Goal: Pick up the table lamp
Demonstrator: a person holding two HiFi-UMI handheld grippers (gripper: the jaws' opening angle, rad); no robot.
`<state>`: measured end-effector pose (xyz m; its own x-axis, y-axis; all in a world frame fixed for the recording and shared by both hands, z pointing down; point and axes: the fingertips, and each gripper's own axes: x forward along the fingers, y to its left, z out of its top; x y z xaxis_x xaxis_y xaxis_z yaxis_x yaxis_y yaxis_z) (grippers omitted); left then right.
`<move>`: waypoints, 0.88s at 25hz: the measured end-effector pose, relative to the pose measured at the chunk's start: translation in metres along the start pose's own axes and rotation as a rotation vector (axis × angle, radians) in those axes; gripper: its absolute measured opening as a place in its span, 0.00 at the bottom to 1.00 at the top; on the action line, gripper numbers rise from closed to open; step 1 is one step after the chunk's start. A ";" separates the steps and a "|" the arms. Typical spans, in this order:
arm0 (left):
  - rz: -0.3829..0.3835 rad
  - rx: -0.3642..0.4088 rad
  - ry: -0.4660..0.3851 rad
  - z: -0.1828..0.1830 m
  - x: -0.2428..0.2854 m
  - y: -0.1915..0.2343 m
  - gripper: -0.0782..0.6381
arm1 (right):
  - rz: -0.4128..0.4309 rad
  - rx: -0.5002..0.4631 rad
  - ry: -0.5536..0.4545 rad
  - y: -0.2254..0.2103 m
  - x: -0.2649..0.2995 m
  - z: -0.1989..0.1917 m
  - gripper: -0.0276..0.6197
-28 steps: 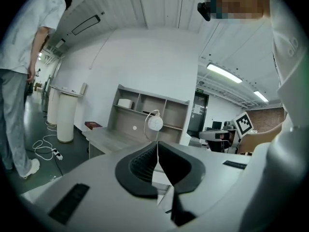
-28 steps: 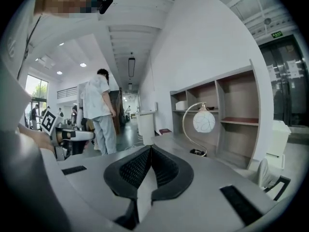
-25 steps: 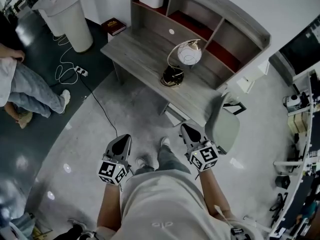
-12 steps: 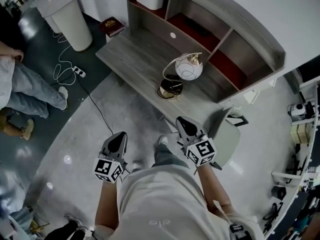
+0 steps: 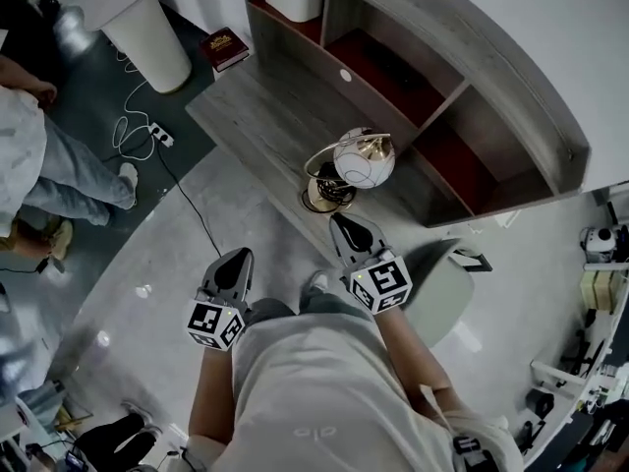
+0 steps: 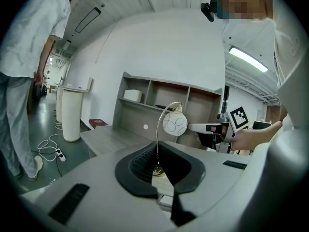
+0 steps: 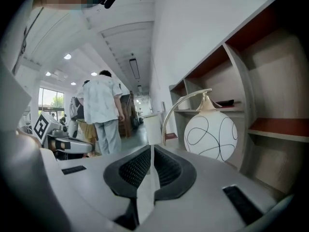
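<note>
Standing at far left is a person (image 5: 59, 165) with a power strip (image 5: 160, 138) on the floor (image 5: 167, 264) beside them, and nearer in, the left tool (image 5: 238, 255) hovers over that floor, short of the tabletop (image 5: 257, 106), its jaws clenched together on nothing. The table lamp (image 5: 364, 157) stands upright near the tabletop's front edge, in front of the shelf unit (image 5: 462, 77). Its white, line-patterned globe hangs from an arched gold stem over a round base. Near that base the right tool (image 5: 343, 221) points toward the lamp with its jaws likewise closed and empty, and a grey chair (image 5: 442, 283) sits to its right.
</note>
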<state>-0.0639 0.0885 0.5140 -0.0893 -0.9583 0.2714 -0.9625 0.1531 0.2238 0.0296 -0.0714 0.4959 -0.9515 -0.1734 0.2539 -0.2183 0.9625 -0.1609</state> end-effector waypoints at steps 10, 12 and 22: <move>0.005 -0.009 0.013 0.011 0.042 0.008 0.14 | 0.042 0.032 -0.012 -0.023 0.056 0.025 0.18; -0.012 -0.008 0.016 0.016 0.051 0.014 0.14 | 0.033 0.041 -0.015 -0.027 0.067 0.029 0.19; -0.164 0.027 0.056 0.038 0.094 0.065 0.14 | -0.062 0.085 -0.023 -0.034 0.116 0.046 0.24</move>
<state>-0.1444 -0.0006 0.5186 0.0827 -0.9550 0.2849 -0.9697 -0.0111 0.2440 -0.0836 -0.1344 0.4869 -0.9403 -0.2373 0.2442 -0.2932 0.9289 -0.2263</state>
